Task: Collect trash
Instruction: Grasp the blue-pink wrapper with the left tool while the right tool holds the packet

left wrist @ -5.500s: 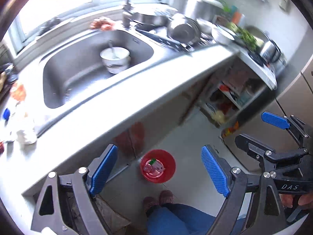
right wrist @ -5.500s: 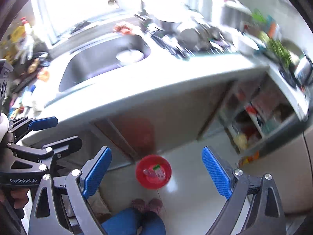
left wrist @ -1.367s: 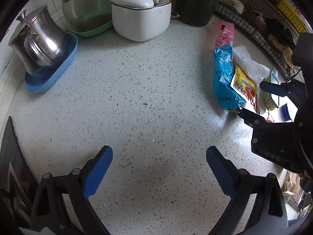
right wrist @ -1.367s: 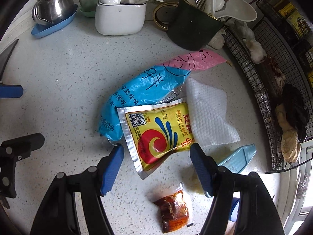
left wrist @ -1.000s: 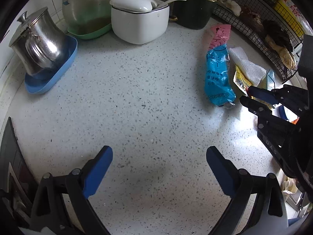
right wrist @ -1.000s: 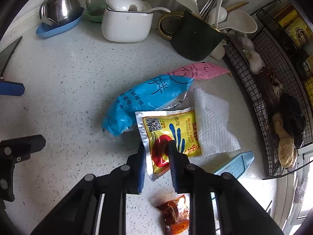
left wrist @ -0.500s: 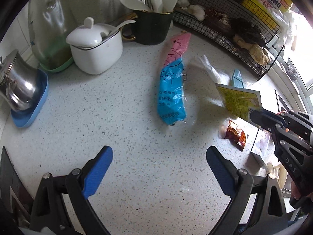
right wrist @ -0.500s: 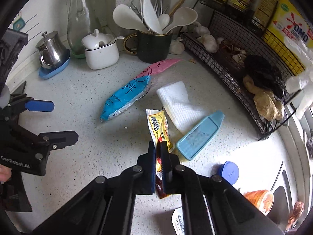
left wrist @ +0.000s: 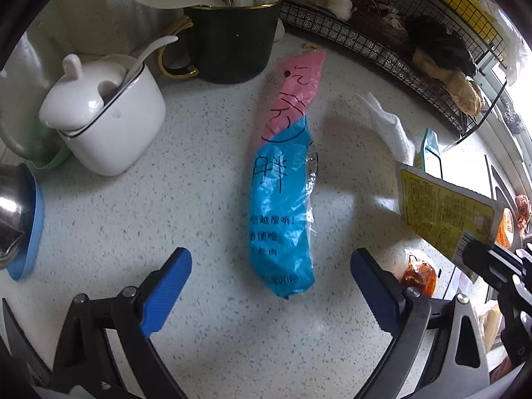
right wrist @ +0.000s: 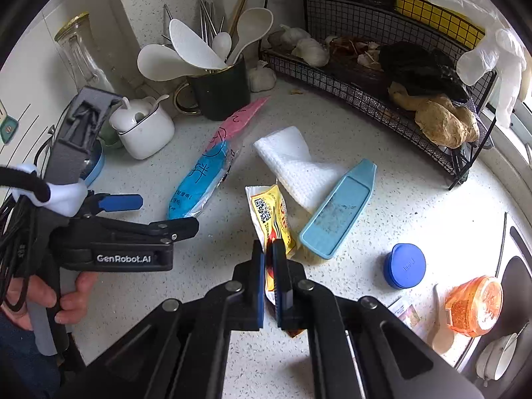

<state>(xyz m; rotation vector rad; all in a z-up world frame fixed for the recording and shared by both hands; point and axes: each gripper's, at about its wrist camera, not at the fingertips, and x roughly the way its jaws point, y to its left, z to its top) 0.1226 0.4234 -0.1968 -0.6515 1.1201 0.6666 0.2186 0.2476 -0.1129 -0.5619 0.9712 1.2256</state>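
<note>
Since a second ago, my right gripper [right wrist: 268, 267] has lifted the yellow packet [right wrist: 271, 214] off the table [right wrist: 415, 199], and my left gripper [left wrist: 269, 291] has slid over toward the blue and pink bag [left wrist: 286, 183]. My right jaws had just been closing, and now they are clenched tight on the bottom edge of the yellow packet, which sticks up in the air. My left jaws are spread wide with nothing in them, and the near end of the bag lies flat on the table between them. A white paper towel [right wrist: 292, 163] lies just beside a light blue lid [right wrist: 339, 209]. A small red sauce packet [left wrist: 417, 274] lies on the table near my left gripper. A blue cap [right wrist: 404, 266] and an orange tub [right wrist: 473, 306] sit further off.
</note>
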